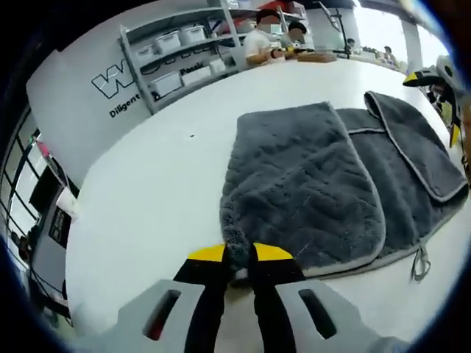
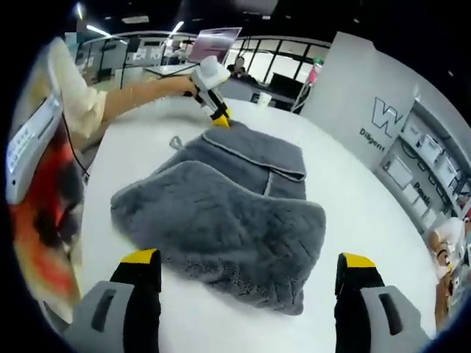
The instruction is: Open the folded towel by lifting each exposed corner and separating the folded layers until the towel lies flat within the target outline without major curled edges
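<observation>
Towel (image 1: 324, 184) folded on white bench (image 1: 162, 191), 12 o'clock of my left claw (image 1: 241, 257) | left claw pinches its near corner to peel that layer | right claw (image 2: 250, 268) wide, straddling the 6 o'clock edge, ready to grip

Grey wall panel (image 1: 88, 95), large partial "W", beneath it "Diligent", rest cut off

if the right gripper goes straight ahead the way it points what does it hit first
Probably the towel: its folded near edge lies between the open right gripper's jaws, just ahead. Height above the table is unclear.
</observation>
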Tool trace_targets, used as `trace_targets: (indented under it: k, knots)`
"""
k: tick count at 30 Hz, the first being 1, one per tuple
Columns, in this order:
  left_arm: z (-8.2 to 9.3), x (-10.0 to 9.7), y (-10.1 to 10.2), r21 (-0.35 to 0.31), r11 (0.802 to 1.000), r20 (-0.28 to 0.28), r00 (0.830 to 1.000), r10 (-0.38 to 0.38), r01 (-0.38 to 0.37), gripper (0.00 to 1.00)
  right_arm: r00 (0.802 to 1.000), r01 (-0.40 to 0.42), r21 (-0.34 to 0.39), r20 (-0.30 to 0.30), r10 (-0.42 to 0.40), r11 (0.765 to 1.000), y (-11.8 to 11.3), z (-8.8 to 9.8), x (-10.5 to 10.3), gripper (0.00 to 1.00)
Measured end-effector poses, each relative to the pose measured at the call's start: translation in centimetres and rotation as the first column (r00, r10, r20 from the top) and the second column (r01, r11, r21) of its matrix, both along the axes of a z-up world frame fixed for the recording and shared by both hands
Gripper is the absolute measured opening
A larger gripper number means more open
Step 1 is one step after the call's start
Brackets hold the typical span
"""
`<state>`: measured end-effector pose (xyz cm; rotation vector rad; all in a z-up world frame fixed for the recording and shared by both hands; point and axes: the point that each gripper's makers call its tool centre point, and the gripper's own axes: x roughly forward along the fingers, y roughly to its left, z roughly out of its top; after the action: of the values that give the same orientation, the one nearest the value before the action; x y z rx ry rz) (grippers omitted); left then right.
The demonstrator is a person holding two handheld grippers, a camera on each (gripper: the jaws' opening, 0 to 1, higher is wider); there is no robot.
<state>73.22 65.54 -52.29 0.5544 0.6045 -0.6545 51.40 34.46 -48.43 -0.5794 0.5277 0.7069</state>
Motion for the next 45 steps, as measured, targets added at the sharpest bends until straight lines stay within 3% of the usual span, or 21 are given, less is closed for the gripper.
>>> trace_targets:
  k: [9, 21, 34, 38, 45]
  knots:
    - [0.0, 3.0, -0.7, 0.086, 0.996, 0.038, 0.999, 0.0, -0.004, 0.1, 1.0, 0.005, 0.002, 0.0, -0.005, 1.0, -0.1, -0.1, -0.2, 0.99]
    - [0.1, 7.2, -2.0, 0.131, 0.991, 0.1, 0.995, 0.016, -0.029, 0.1, 1.0, 0.002, 0.002, -0.009, -0.002, 1.0, -0.2, -0.4, -0.6, 0.99]
    - [0.2, 9.8, -3.5, 0.219, 0.975, 0.158, 0.987, -0.006, -0.029, 0.1, 1.0, 0.006, 0.011, -0.002, -0.006, 1.0, -0.3, -0.1, -0.7, 0.99]
    - [0.6, 9.8, -3.5, 0.213, 0.977, 0.168, 0.986, -0.015, -0.022, 0.14, 1.0, 0.013, 0.01, 0.001, -0.013, 1.0, -0.6, 0.1, -0.7, 0.99]
    - [3.7, 8.6, -3.4, 0.072, 0.997, 0.19, 0.982, 0.016, -0.03, 0.39, 1.0, 0.015, 0.013, 0.006, -0.015, 1.0, -0.7, 0.4, -0.7, 0.99]
